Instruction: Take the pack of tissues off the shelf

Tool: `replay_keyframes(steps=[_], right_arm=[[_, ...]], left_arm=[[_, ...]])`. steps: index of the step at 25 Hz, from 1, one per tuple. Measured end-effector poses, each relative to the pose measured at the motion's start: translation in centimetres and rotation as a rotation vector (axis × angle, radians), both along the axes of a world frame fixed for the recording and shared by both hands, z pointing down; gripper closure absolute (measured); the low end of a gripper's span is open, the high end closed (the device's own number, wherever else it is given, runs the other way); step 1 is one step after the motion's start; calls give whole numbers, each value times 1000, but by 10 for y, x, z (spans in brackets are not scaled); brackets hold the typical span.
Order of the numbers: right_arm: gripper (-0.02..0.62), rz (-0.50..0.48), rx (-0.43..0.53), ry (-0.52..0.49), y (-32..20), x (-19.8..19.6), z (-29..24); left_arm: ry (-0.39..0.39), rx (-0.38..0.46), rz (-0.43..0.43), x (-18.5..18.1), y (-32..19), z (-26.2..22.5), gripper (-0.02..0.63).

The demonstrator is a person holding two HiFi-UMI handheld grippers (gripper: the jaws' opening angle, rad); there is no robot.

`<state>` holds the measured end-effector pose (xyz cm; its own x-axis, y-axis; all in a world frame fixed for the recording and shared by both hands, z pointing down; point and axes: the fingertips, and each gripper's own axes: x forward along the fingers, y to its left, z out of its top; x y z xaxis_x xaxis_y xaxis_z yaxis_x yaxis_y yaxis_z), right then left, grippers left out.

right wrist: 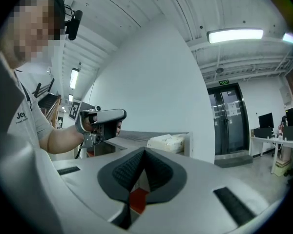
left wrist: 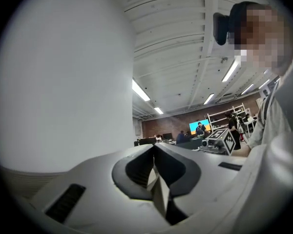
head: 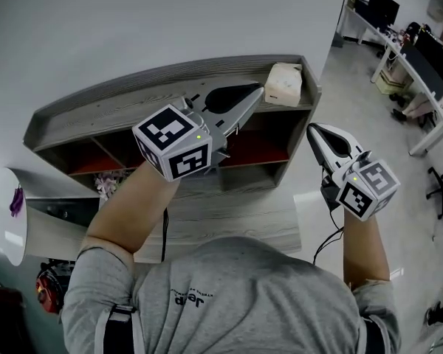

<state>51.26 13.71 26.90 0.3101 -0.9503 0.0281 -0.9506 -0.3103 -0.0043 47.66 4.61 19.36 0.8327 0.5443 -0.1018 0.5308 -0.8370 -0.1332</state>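
Left tool (head: 260, 89) closed, jaw tips meeting, nothing between them. It is held about level over the top board of the shelf (head: 118, 109), tip just left of the pack of tissues (head: 284, 84); whether it touches the pack cannot be told. Right tool (head: 312, 128) is likewise closed and empty, held off the right end of the shelf, nearer than the pack and apart from it. The pack of tissues is pale and soft-sided and lies on the shelf's top board at the far right corner, close to the white wall (head: 170, 21). The shelf is grey wood grain, with open compartments below that have red floors. A worktop (head: 229, 216) of the same wood lies in front of it. A black cable (head: 165, 234) hangs from the left forearm across the worktop. A round white table (head: 0, 220) stands at near left with a small purple item on it. Desks with dark monitors (head: 421, 57) stand at far right. In the right gripper view a glass double door (right wrist: 232, 121) stands right of the wall.
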Motion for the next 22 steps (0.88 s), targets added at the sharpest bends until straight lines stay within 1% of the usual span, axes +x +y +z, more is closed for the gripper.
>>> replay_keyframes(steps=[3, 6, 8, 11, 12, 13, 17, 22], right_arm=[[575, 2, 4, 14, 2, 8, -10], [575, -3, 7, 20, 3, 14, -14], [575, -3, 10, 21, 4, 17, -15], [575, 5, 12, 23, 7, 25, -18], [575, 7, 12, 21, 8, 27, -19], [575, 8, 13, 20, 8, 30, -20], [575, 5, 17, 18, 7, 36, -19], [575, 5, 22, 2, 8, 42, -14]], left_arm=[[-8, 89, -14, 21, 6, -1, 565], [-52, 221, 21, 41, 20, 10, 557], [-90, 311, 55, 53, 30, 20, 482], [-121, 429, 83, 69, 41, 29, 446], [-128, 467, 91, 73, 44, 32, 446], [-137, 505, 101, 77, 47, 36, 446], [-196, 669, 148, 85, 53, 54, 396], [-263, 810, 197, 91, 54, 73, 387]])
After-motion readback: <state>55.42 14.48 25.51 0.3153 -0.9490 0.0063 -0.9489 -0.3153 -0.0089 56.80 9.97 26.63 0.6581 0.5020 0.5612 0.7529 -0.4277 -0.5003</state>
